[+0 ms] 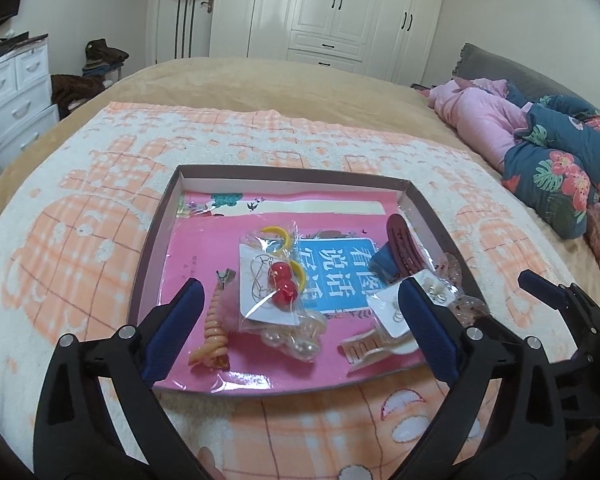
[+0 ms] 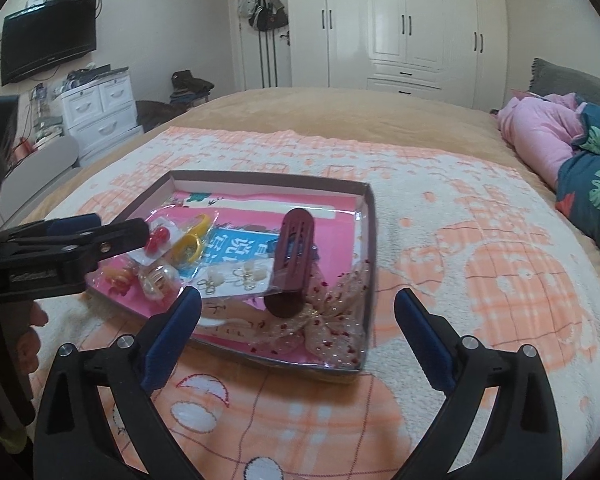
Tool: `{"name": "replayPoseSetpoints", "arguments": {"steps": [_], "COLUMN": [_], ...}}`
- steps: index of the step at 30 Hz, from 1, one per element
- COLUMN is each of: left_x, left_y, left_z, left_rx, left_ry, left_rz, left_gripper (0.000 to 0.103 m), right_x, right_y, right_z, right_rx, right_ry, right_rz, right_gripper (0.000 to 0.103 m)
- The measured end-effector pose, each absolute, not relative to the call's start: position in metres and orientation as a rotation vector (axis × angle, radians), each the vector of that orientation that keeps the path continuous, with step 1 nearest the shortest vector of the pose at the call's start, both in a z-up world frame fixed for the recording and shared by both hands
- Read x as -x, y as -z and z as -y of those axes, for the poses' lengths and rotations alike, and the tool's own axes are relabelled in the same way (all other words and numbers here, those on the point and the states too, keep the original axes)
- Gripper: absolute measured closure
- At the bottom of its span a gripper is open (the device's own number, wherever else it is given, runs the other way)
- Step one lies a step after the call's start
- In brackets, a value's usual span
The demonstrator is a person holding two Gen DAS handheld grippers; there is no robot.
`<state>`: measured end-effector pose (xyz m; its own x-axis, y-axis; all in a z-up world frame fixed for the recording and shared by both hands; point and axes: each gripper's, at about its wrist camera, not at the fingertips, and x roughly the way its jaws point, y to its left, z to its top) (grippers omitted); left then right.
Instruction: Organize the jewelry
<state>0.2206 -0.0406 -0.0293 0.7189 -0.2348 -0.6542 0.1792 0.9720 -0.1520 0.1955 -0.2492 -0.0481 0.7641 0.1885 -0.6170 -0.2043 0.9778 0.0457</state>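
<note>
L gripper [image 1: 300,312] jaws wide apart, holding nothing, over box [image 1: 156,232] w/ cherry hair tie [image 1: 283,285] & maroon clip [image 1: 400,246]. R gripper [image 2: 298,320] also spread wide, empty, near box edge.

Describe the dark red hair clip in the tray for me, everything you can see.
The dark red hair clip is a long oval barrette, plastic by its look, with slots cut along its face. It lies tilted near the shallow tray's right side, its near end on a sheer spotted bow and a clear packet of earrings, with something blue beneath it. Neither gripper touches it.
</note>
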Motion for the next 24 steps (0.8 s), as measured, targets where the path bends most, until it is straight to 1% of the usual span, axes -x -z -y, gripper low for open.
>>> {"name": "replayPoseSetpoints", "arguments": {"steps": [2,24], "left_x": [-0.217,-0.158], "left_y": [0.027,0.020], "left_z": [0.040,0.027], "left_rx": [0.081,0.080], "left_ry": [0.229,0.219], "left_rz": [-0.728,-0.653], "left_gripper": [0.012,0.011], "right_x": [-0.193,-0.150], "right_y": [0.047,0.028], "right_z": [0.252,0.254], "right_rx": [0.017,-0.001], "right_ry": [-0.199,-0.197], "right_rz": [-0.656,-0.531], "right_gripper": [0.008,0.007]}}
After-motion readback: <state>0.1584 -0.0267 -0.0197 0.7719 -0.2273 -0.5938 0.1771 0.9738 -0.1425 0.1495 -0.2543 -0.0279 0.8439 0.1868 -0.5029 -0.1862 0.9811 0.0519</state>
